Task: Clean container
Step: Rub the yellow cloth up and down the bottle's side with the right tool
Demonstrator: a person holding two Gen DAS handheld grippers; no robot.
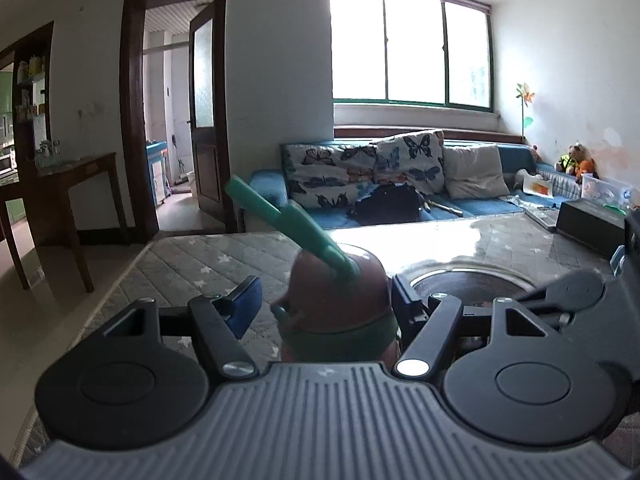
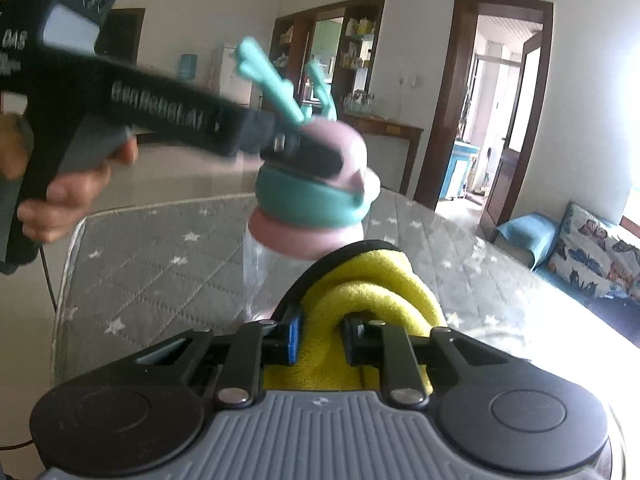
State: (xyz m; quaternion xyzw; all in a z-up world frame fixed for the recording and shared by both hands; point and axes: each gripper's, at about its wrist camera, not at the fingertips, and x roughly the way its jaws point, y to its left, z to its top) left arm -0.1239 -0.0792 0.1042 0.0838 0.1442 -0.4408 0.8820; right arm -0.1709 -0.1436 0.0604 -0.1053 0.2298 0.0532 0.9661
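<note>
Bottle (image 2: 280, 276) first: it is a clear one with a pink lid (image 2: 340, 152) and a green band, and green antlers (image 2: 266, 80) stick up from the top. It stands above the grey quilted table (image 2: 160, 264), held up by its lid.

The left gripper (image 2: 320, 160) comes in from the side and pinches the pink lid between its fingers. In its own camera the lid (image 1: 340, 292) sits right between the two fingers, though the left pad looks a little apart from it, so the hold may be loose.

The right gripper (image 2: 320, 336) is pressed together on a yellow cloth (image 2: 360, 280). The cloth is bunched up just beside the clear side of the bottle, maybe touching it; I cannot tell.

I think the wiping step is on now. Next, the cloth needs to rub up and down the clear side while the other gripper keeps the bottle from turning or tipping.

A round metal bowl (image 1: 472, 284) sits on the table near the bottle, and a dark box (image 1: 588, 224) lies further back. A blue sofa (image 1: 400, 204) with butterfly pillows is behind. The antlers and the left gripper block the top, so the cloth should stay low.
</note>
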